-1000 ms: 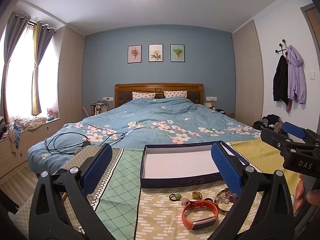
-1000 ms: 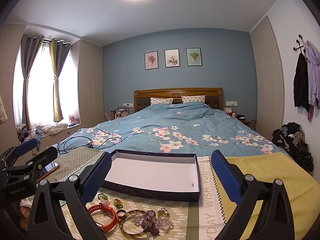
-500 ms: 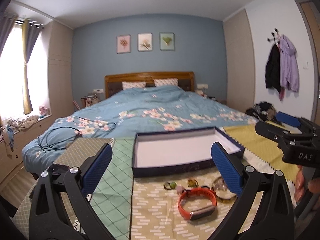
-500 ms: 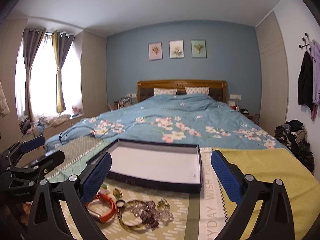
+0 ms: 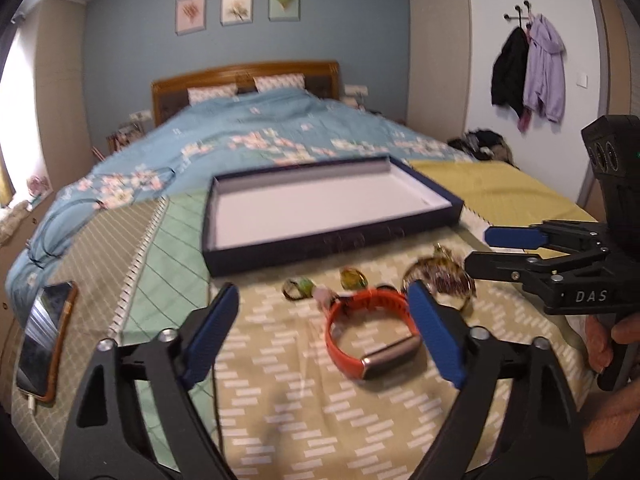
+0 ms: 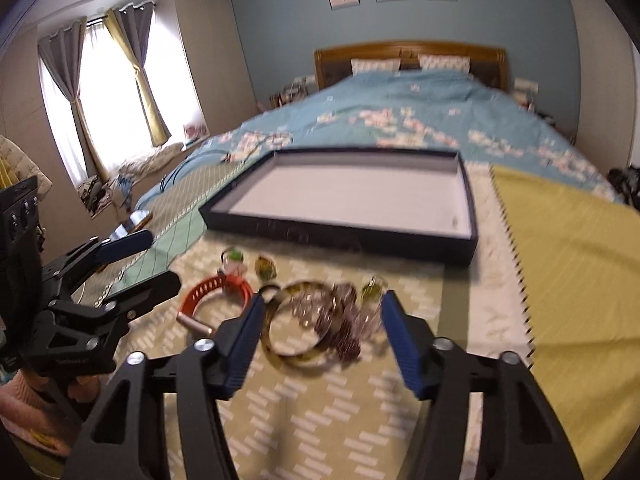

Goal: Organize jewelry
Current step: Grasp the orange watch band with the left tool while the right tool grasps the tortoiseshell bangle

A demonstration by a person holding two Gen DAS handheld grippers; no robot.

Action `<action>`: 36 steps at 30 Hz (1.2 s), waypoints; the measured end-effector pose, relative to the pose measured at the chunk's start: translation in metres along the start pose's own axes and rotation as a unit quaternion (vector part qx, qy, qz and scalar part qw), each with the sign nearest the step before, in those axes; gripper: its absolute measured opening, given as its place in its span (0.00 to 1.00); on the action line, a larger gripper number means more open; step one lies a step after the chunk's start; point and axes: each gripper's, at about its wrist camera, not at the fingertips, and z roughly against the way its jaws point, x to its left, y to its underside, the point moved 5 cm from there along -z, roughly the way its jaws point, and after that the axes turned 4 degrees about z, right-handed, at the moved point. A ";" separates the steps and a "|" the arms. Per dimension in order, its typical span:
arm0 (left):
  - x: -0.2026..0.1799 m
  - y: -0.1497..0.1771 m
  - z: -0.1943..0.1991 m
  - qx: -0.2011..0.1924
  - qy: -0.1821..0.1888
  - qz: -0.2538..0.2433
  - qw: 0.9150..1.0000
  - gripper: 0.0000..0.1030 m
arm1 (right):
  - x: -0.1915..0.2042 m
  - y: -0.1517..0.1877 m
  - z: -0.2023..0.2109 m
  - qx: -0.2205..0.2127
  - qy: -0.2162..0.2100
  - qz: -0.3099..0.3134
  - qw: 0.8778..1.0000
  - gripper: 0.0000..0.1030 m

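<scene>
Left wrist view: left tool [image 5: 322,316] closing, nothing gripped, above orange silicone wristband [image 5: 370,330] on patterned bedspread [image 5: 280,400]. Right tool [image 6: 320,320] closing, empty, over tortoiseshell bangle [image 6: 294,326] before shallow navy box [image 6: 360,236].

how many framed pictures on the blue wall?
3, in a row above the headboard: left picture, middle picture, right picture. None look hidden.

Bare cloth [image 5: 304,412] before clustered jewelry [image 6: 320,316]
</scene>
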 end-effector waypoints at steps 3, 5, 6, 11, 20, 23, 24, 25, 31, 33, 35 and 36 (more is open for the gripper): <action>0.001 0.003 -0.013 0.027 0.014 0.006 1.000 0.73 | 0.001 0.005 -0.004 0.019 -0.009 -0.007 1.000 0.42; 0.003 0.004 -0.019 0.040 0.025 0.012 0.999 0.68 | 0.001 0.006 -0.005 0.027 -0.014 -0.009 1.000 0.37; 0.005 0.004 -0.020 0.046 0.029 0.014 0.998 0.64 | 0.000 0.007 -0.006 0.032 -0.017 -0.011 0.999 0.33; 0.004 0.009 -0.035 0.084 0.038 0.018 0.996 0.51 | -0.008 0.012 -0.016 0.056 -0.020 -0.032 0.998 0.29; 0.004 0.016 -0.041 0.123 0.081 0.025 0.989 0.30 | -0.014 0.009 -0.023 0.067 -0.014 -0.030 0.997 0.11; 0.001 0.015 -0.040 0.128 0.086 0.024 0.988 0.32 | -0.013 0.008 -0.022 0.069 -0.006 -0.014 0.998 0.08; 0.002 0.014 -0.042 0.129 0.083 0.020 0.988 0.32 | -0.013 0.007 -0.022 0.069 -0.005 -0.011 0.998 0.07; 0.003 0.013 -0.043 0.131 0.081 0.016 0.988 0.32 | -0.012 0.007 -0.022 0.070 -0.005 -0.007 0.998 0.07; 0.004 0.014 -0.056 0.160 0.079 0.010 0.984 0.13 | -0.012 0.002 -0.020 0.064 -0.002 0.009 0.998 0.05; 0.005 0.013 -0.056 0.161 0.076 0.008 0.984 0.11 | -0.014 0.000 -0.019 0.063 -0.005 0.009 0.998 0.05; 0.003 0.014 -0.056 0.159 0.071 0.002 0.985 0.10 | -0.014 -0.001 -0.018 0.061 -0.006 0.010 0.998 0.05; 0.003 0.014 -0.055 0.160 0.071 0.002 0.985 0.10 | -0.014 -0.001 -0.018 0.062 -0.008 0.011 0.998 0.05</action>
